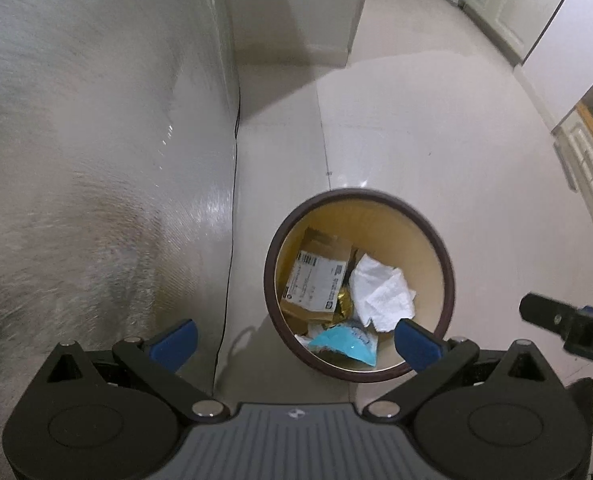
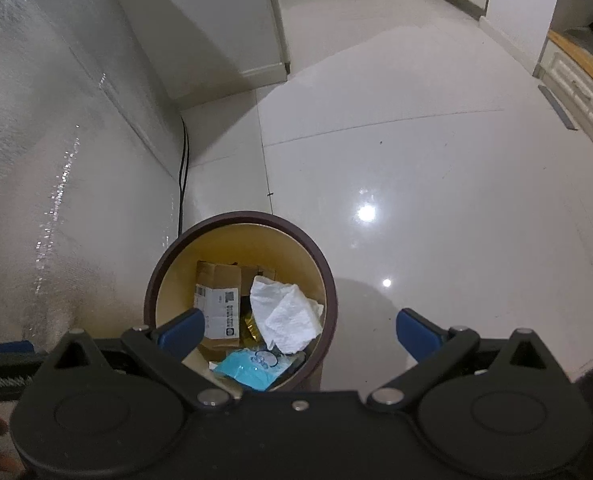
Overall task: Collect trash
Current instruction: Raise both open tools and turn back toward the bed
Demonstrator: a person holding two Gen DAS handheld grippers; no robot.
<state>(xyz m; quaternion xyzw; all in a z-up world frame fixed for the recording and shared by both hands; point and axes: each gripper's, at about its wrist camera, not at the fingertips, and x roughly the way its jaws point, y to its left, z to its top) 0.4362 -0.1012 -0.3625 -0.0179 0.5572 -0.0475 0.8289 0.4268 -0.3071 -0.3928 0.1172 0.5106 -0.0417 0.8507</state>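
Claws left (image 1: 296,340), right (image 2: 300,332) spread, empty; bin (image 2: 154,280) beside wall (image 2: 56,140), cable (image 2: 183,160) behind.

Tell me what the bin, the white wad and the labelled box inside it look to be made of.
Bin: likely plastic, with a smooth matte cream inner wall and dark brown rim.
White wad: tissue or paper towel, crumpled, soft folds, faint embossed texture.
Labelled box: brown cardboard, dull and creased, with a printed paper shipping label stuck on.
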